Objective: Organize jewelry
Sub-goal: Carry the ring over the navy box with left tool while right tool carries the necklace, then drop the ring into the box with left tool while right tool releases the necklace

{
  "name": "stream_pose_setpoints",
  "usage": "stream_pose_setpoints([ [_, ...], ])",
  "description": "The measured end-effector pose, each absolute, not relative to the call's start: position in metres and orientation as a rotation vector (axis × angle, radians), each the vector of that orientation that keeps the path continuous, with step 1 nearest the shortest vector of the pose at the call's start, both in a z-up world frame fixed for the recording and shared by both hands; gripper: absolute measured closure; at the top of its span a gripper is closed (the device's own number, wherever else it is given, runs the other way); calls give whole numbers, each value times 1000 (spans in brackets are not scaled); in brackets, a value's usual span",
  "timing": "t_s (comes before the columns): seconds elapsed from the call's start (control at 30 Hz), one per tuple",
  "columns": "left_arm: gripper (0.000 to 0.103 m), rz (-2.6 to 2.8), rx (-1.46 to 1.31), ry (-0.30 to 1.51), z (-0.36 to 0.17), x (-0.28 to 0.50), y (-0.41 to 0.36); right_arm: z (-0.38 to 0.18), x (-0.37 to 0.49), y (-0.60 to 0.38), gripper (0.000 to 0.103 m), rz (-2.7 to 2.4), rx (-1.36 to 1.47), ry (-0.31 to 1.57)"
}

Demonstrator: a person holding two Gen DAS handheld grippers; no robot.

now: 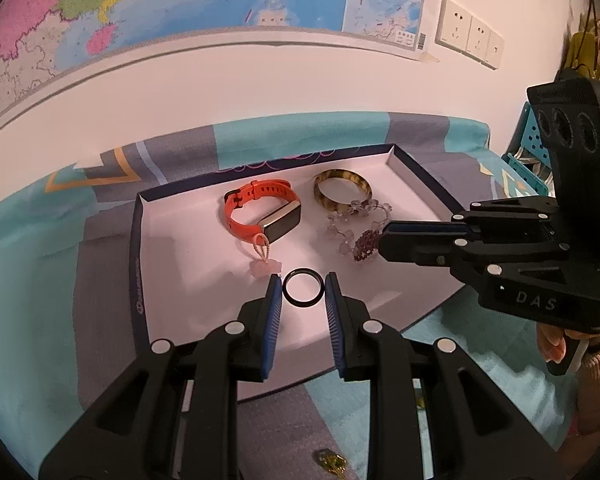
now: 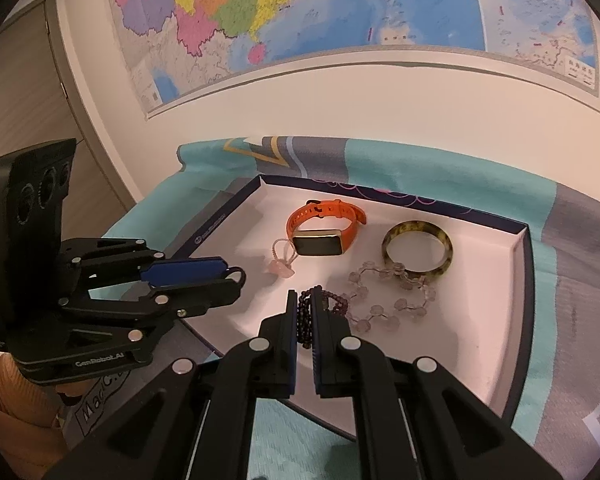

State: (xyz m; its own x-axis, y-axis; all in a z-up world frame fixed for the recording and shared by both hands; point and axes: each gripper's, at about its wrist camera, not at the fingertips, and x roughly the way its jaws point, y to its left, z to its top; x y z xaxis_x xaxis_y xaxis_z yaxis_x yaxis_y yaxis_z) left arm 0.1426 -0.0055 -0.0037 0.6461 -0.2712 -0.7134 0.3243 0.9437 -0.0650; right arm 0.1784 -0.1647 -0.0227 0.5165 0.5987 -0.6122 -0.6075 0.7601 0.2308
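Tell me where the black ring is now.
The black ring is gripped between the left gripper's pads, above the near part of the white tray, just in front of the pink charm.

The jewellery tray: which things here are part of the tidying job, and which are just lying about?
Part of the job:
- black ring, in left gripper
- dark bead bracelet, in right gripper
- orange watch
- bangle
- pale bead bracelet
- pink charm
- tray

Just lying about:
- wall map
- sockets
- patterned cloth
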Motion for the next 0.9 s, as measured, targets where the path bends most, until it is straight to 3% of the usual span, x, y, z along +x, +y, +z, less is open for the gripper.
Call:
stream_pose_setpoints([
  [0.9, 81, -304, 56, 903, -35, 174, -2, -56, 202, -181, 96, 633, 0, 822],
])
